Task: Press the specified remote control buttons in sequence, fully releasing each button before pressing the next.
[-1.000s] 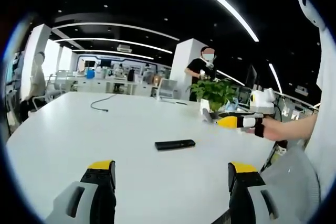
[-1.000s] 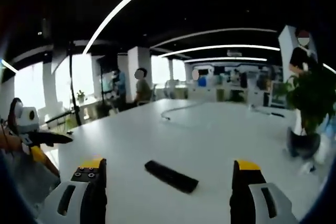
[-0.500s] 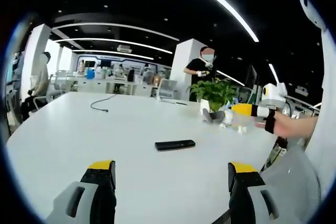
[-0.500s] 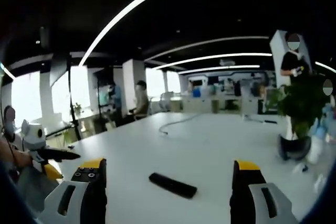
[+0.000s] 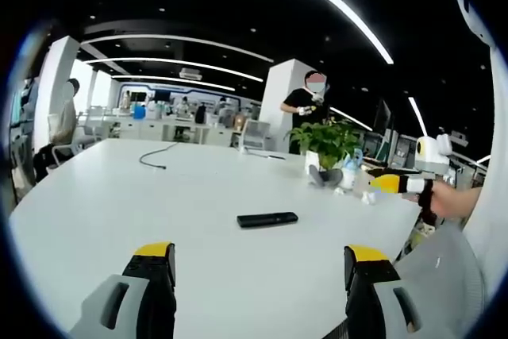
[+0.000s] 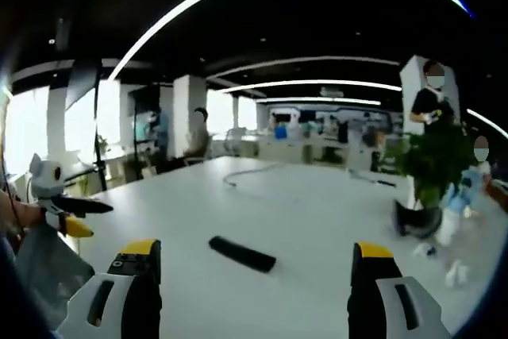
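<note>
Reaching the remote [image 5: 267, 219] called for a slow, level approach, since it lay flat and alone out on the white table [image 5: 95, 212], well apart from both tools. The left gripper [image 5: 262, 275] stood with its 2 jaws wide and nothing between them, and the right gripper [image 6: 254, 271] was spread just as wide and equally empty. In my judgement no button had yet been pressed, so the best course was to bring 1 jaw tip down over the chosen button, press straight down, then lift fully clear before the next press. A sideways push looked risky: the table top appeared smooth and glossy, and a slim bar like this would probably skate across it (steadying one end with the other tool might help). Keeping the remote near the centre of both views would also serve the visibility rule.

The remote [image 6: 242, 253] was a long, thin, dark slab with squared ends, matte in finish; its buttons were too small to make out. Each jaw was grey and moulded, capped with a yellow tip and faced in black. Farther off, a leafy potted plant [image 5: 327, 142] stood near the table's far edge, and a thin dark cable [image 5: 155, 157] curled loosely across the surface.
</note>
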Demonstrator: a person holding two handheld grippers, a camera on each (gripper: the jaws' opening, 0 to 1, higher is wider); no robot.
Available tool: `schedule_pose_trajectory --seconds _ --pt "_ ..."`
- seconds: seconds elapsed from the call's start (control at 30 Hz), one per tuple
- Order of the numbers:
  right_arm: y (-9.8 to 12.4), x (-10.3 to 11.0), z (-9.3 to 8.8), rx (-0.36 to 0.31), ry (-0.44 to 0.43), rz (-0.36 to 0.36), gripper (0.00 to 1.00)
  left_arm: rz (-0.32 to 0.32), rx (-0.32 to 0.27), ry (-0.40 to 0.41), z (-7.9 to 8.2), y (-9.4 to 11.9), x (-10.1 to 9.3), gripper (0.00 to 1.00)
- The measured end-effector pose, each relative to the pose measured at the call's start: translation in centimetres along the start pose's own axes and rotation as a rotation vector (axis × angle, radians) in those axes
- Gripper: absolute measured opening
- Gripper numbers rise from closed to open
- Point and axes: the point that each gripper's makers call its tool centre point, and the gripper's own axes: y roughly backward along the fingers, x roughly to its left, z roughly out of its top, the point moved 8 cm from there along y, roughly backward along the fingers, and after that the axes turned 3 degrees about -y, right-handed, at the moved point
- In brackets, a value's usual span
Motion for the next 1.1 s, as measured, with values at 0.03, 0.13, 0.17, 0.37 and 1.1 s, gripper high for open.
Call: schedule_pose_trajectory --seconds 0.03,0.13,0.17,0.37,1.1 --pt "0.1 0.2 -0.1 0.002 0.003 0.002 0.99 0.001 0.001 0.002 0.0 0.0 0.0 0.91" --pt "0.5 0.5 -0.4 0.001 0.002 -0.004 0.99 -0.001 0.006 0.002 -0.1 0.0 0.1 0.91" --pt "0.6 0.5 -0.4 -0.004 0.002 -0.013 0.99 0.0 0.008 0.001 -0.1 0.0 0.1 0.91" --pt "1.5 0.3 -0.2 -0.009 -0.013 -0.038 0.99 0.004 0.013 0.003 -0.1 0.0 0.1 0.91" --pt "2.2 0.3 -0.2 -0.058 -0.048 -0.043 0.94 0.058 -0.025 0.035 0.2 0.3 0.7 0.92"
